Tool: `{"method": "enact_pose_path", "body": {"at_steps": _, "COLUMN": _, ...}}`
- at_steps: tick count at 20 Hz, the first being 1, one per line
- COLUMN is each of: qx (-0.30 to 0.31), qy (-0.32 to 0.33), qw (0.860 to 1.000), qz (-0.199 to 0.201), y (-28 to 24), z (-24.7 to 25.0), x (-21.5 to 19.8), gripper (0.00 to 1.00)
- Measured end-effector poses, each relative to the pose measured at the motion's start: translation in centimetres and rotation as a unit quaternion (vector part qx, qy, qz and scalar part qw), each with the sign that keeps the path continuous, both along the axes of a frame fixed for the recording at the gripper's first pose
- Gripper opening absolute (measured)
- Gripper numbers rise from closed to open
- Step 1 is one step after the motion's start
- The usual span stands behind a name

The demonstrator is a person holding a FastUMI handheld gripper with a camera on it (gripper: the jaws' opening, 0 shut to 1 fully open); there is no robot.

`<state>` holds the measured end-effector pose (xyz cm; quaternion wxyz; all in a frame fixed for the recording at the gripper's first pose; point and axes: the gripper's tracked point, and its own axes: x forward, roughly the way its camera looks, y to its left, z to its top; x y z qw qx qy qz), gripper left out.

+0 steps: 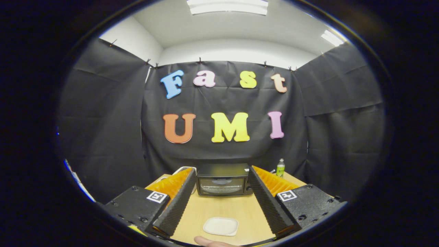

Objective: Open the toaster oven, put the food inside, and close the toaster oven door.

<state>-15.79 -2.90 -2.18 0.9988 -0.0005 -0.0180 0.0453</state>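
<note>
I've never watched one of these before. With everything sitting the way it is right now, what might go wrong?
The toaster oven door looks closed, so opening it comes first; pulling could drag the whole oven along the table.
The fingers are spread wide with nothing between them, and the small white dish lies low between them, close to a fingertip at the near edge, which might get bumped.
The small green bottle beside the oven could tip.

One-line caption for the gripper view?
Open gripper faces the closed toaster oven across the table; white dish lies between its fingers.
</note>
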Motion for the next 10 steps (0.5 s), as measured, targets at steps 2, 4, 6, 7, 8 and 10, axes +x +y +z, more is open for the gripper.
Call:
{"method": "enact_pose_path", "body": {"at_steps": 2, "qx": 0.003, "qy": 0.001, "qw": 1.000, "qz": 0.002, "y": 0.0, "z": 0.1, "x": -0.3, "gripper": 1.00}}
{"method": "enact_pose_path", "body": {"at_steps": 4, "qx": 0.007, "qy": 0.005, "qw": 1.000, "qz": 0.004, "y": -0.4, "z": 0.1, "x": -0.5, "gripper": 1.00}}
{"method": "enact_pose_path", "body": {"at_steps": 6, "qx": 0.007, "qy": 0.004, "qw": 1.000, "qz": 0.012, "y": -0.8, "z": 0.0, "x": -0.6, "gripper": 1.00}}
{"method": "enact_pose_path", "body": {"at_steps": 7, "qx": 0.013, "qy": -0.001, "qw": 1.000, "qz": 0.015, "y": -0.8, "z": 0.2, "x": -0.8, "gripper": 1.00}}
{"method": "enact_pose_path", "body": {"at_steps": 8, "qx": 0.016, "qy": -0.005, "qw": 1.000, "qz": 0.017, "y": -1.2, "z": 0.2, "x": -0.9, "gripper": 1.00}}
{"method": "enact_pose_path", "body": {"at_steps": 10, "qx": 0.012, "qy": -0.008, "qw": 1.000, "qz": 0.018, "y": -1.8, "z": -0.6, "x": -1.1, "gripper": 1.00}}
